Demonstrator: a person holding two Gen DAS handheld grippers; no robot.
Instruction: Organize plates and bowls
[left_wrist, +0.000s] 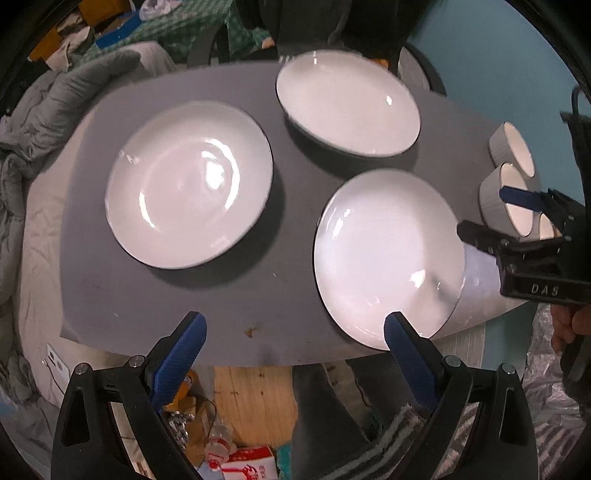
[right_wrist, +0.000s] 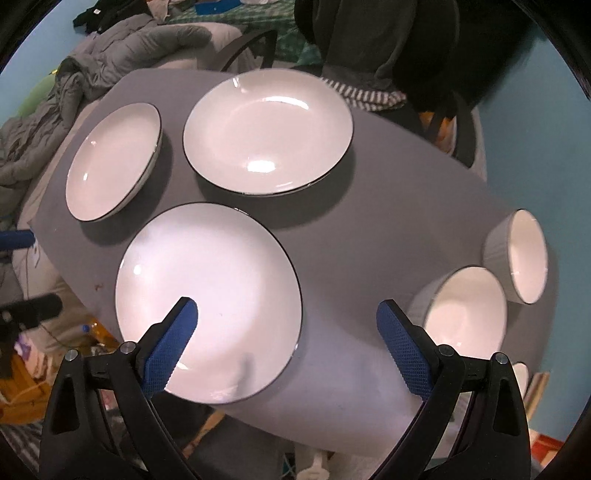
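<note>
Three white plates (right_wrist: 208, 314) (right_wrist: 267, 131) (right_wrist: 112, 160) are laid flat on the grey table (right_wrist: 388, 229), nothing in them. Two empty ribbed bowls (right_wrist: 465, 314) (right_wrist: 517, 254) are seen clearly at the right only from the right wrist. Both the left gripper (left_wrist: 295, 332) and right gripper (right_wrist: 286, 317) are spread wide, nothing grasped.

The worktop (right_wrist: 388, 229) is plain grey. The three plates (right_wrist: 210, 317) are white with a thin dark rim line. The bowls (right_wrist: 465, 314) are white inside with ribbed pale outsides. Both claws (left_wrist: 295, 345) (right_wrist: 286, 345) have blue, diamond-textured fingers (right_wrist: 402, 350) on black frames. A striped grey-and-white cloth (right_wrist: 365, 96) lies past the worktop's far edge.
</note>
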